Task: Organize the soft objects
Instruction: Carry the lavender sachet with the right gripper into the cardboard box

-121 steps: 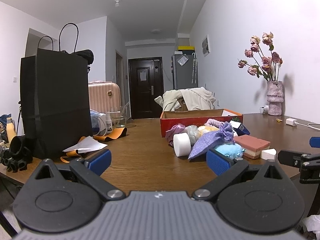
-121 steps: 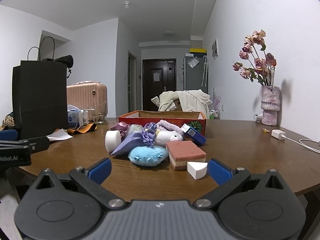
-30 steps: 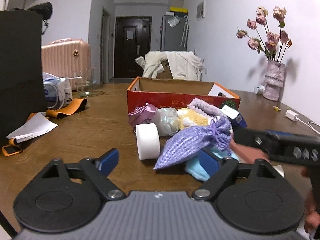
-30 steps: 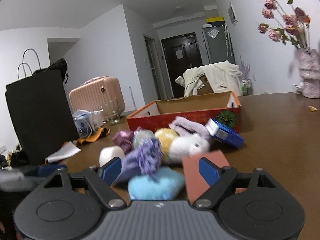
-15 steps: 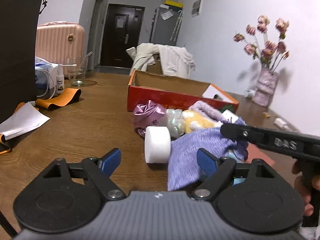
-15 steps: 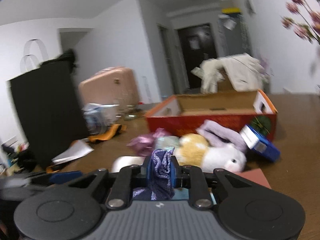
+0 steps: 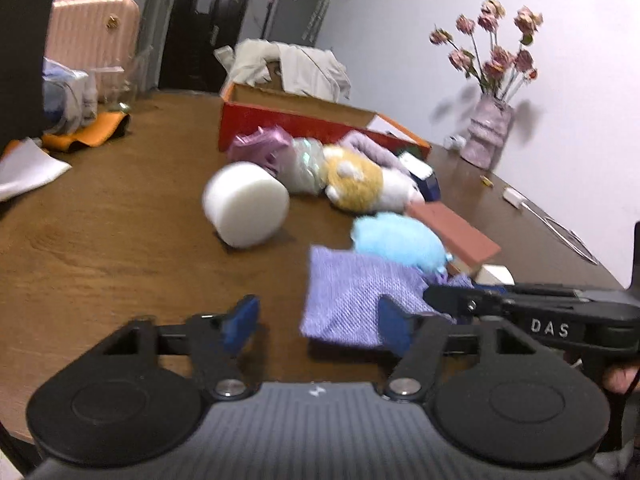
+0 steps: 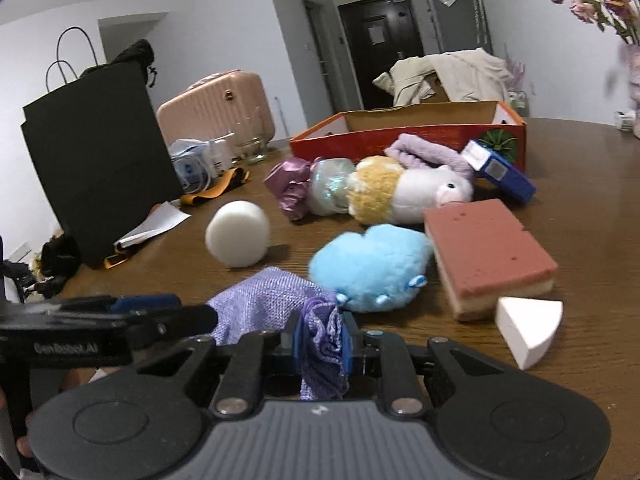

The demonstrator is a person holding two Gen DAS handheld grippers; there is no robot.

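Observation:
My right gripper (image 8: 322,336) is shut on the gathered neck of a purple drawstring pouch (image 8: 264,300), which hangs low over the brown table (image 8: 580,208). In the left wrist view the pouch (image 7: 348,300) droops from the right gripper (image 7: 440,300). My left gripper (image 7: 318,322) is closing, with the pouch's lower edge between its jaws. Its right finger overlaps the cloth and its left finger stands apart from it. Behind lie a blue plush (image 8: 372,266), a white foam cylinder (image 8: 238,234), a yellow-white plush (image 8: 400,192) and a red-brown sponge (image 8: 488,248).
An open red box (image 8: 400,136) stands behind the pile with a small blue box (image 8: 504,176) leaning on it. A white foam wedge (image 8: 528,328) lies near right. A black paper bag (image 8: 96,152) and papers fill the left; a flower vase (image 7: 488,136) stands far right.
The right gripper closed on the pouch's neck and drew it off the pile toward the near edge. The left gripper came in and down to the pouch, and its jaws narrowed.

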